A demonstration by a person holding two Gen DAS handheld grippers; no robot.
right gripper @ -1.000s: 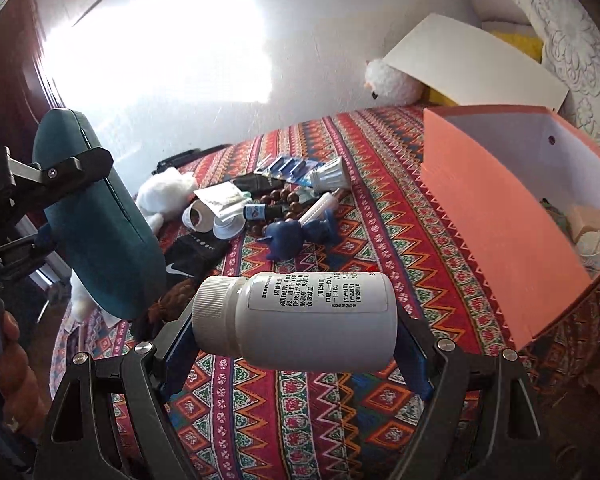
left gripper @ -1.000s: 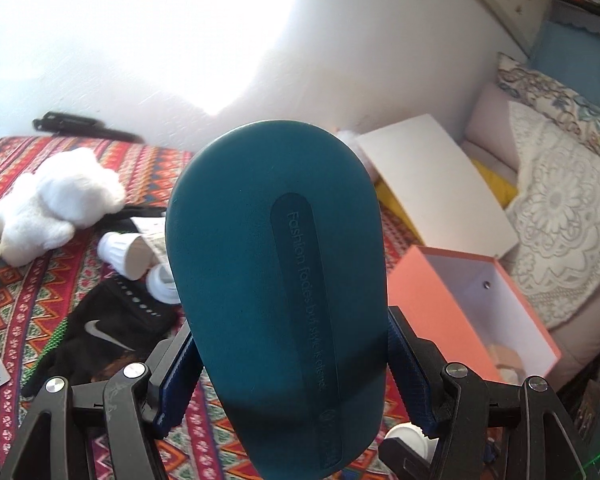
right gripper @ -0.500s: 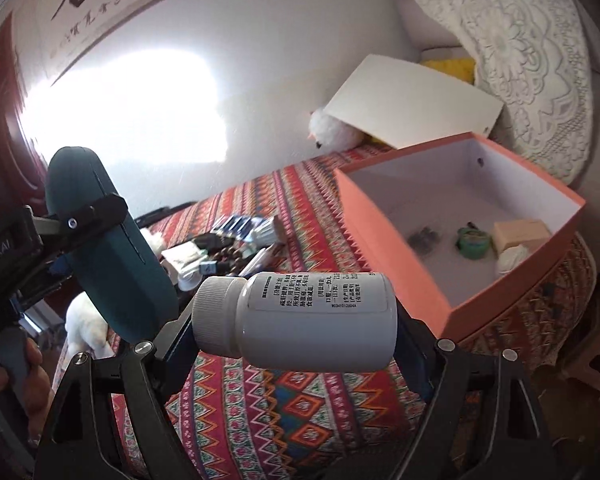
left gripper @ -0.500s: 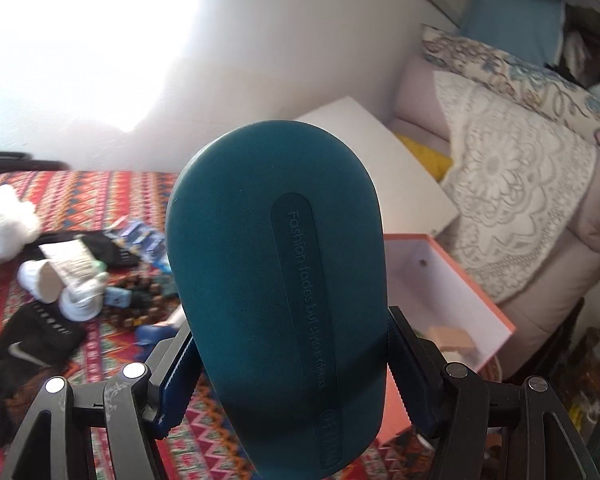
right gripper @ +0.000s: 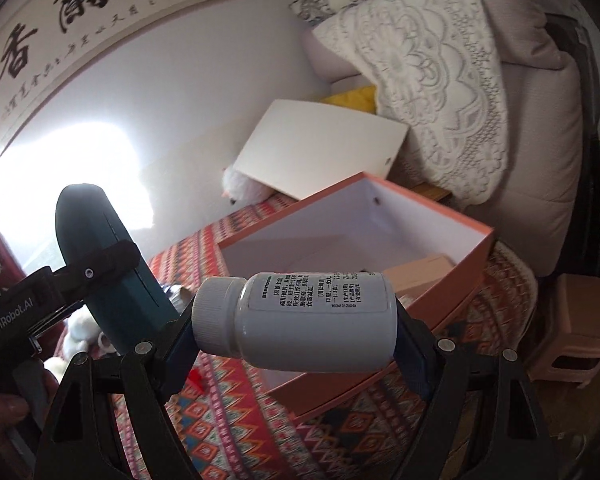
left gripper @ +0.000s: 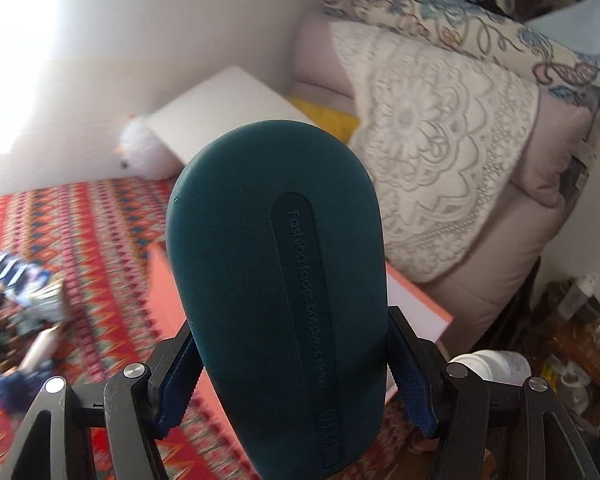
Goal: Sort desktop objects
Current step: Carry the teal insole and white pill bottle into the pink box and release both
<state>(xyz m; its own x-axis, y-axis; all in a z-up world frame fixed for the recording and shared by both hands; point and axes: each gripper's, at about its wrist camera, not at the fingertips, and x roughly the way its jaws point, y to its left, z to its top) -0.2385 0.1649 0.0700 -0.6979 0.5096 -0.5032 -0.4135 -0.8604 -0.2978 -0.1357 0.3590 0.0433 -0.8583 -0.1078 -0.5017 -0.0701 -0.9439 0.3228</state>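
Note:
My left gripper (left gripper: 292,376) is shut on a teal glasses case (left gripper: 276,280), held upright in the air; the case also shows in the right wrist view (right gripper: 108,264). My right gripper (right gripper: 296,332) is shut on a white pill bottle (right gripper: 300,320), held sideways, cap to the left, above the near wall of the open orange box (right gripper: 472,256). The bottle's cap shows at the lower right of the left wrist view (left gripper: 492,364). The box (left gripper: 168,292) lies mostly hidden behind the case there. A tan block (right gripper: 420,270) lies inside the box.
The patterned red cloth (right gripper: 228,432) covers the surface. Loose items (left gripper: 24,300) lie at the left on it. A white lid (right gripper: 320,148) leans on the wall over a white plush (right gripper: 244,188). Lace cushions (right gripper: 440,80) and a pink stool (right gripper: 580,328) are at the right.
Both grippers have swung right toward the orange box, carrying the case and the bottle. The box now sits closer and directly behind the bottle; the loose items have slid to the left.

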